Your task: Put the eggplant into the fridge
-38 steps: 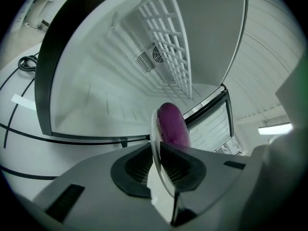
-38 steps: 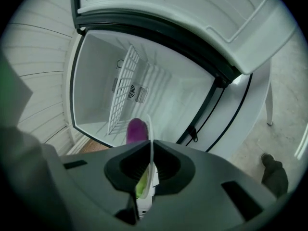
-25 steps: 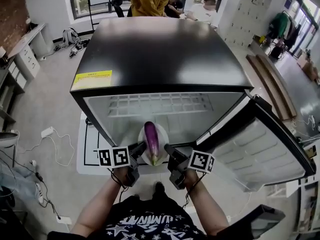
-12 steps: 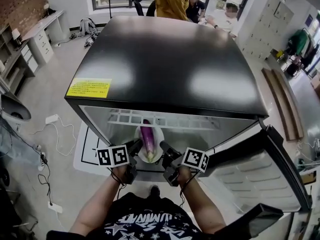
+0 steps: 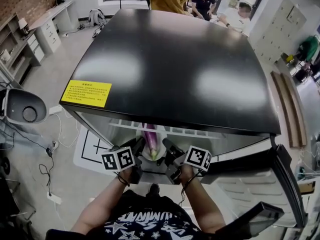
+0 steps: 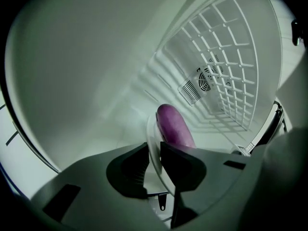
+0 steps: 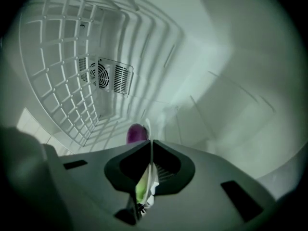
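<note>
- Two grippers, one in each of my hands, carry a single white plate [image 5: 154, 154] between them.
- One of them, my left gripper [image 5: 139, 145], has its jaws closed on the plate's left rim. The left gripper view shows that rim standing edge-on between the two jaws.
- One more, my right gripper [image 5: 165, 144], is clamped on the plate's right rim, jaws nearly together with only the thin edge between them.
- One purple eggplant [image 5: 149, 135] lies lengthwise on the plate, its green stem end toward me and its rounded end pointing into the fridge [image 5: 170, 69].
- One fridge stands in front of me, black-topped, with its single door [image 5: 260, 184] swung open to my right.
- Plate and eggplant are at the mouth of the white interior, just under the front edge of the black top. I cannot tell whether the plate rests on anything.
- One white wire shelf [image 6: 231, 66] and one round fan vent [image 7: 103, 74] on the back wall show inside.
- One yellow label [image 5: 86, 93] sits on the top's near left corner.
- Three people [image 5: 204, 1] are gathered beyond the fridge's far end.
</note>
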Demonstrator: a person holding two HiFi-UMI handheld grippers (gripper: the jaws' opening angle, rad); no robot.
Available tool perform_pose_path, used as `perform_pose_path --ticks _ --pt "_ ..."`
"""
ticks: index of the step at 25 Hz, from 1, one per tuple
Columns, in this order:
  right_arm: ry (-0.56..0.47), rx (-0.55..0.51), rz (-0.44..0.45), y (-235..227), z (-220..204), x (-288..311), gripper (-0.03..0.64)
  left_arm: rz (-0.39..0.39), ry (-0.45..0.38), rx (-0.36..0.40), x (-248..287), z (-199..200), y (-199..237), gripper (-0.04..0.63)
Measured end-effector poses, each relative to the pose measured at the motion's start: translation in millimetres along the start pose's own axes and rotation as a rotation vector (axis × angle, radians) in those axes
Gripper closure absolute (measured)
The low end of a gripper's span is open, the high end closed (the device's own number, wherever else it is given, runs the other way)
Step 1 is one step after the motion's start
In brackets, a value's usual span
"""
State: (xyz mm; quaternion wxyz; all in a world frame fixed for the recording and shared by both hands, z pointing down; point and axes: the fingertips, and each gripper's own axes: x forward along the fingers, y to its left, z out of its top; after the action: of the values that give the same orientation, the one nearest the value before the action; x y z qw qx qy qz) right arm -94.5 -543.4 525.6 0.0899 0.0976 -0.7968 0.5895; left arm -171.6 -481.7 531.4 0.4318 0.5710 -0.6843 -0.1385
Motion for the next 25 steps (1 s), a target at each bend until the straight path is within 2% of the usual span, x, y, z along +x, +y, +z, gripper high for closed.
perform_pose_path --ticks 7,11,15,20,25 --pt "-0.008 -0.013 0.004 -1 8 10 0.592 0.056 -0.044 0.069 4 7 3 0.528" --pt "0.002 -0.011 0.012 0 6 18 0.592 0.076 -0.063 0.071 1 9 10 0.525" --pt "0.014 -0.005 0.013 -1 5 21 0.592 0.099 -0.048 0.073 2 9 16 0.515" --pt "0.019 -0.004 0.005 -2 8 20 0.592 0.133 -0.049 0.158 3 10 17 0.5" --pt "0.007 0.002 0.015 -2 10 21 0.592 0.166 -0.091 0.235 3 14 15 0.479"
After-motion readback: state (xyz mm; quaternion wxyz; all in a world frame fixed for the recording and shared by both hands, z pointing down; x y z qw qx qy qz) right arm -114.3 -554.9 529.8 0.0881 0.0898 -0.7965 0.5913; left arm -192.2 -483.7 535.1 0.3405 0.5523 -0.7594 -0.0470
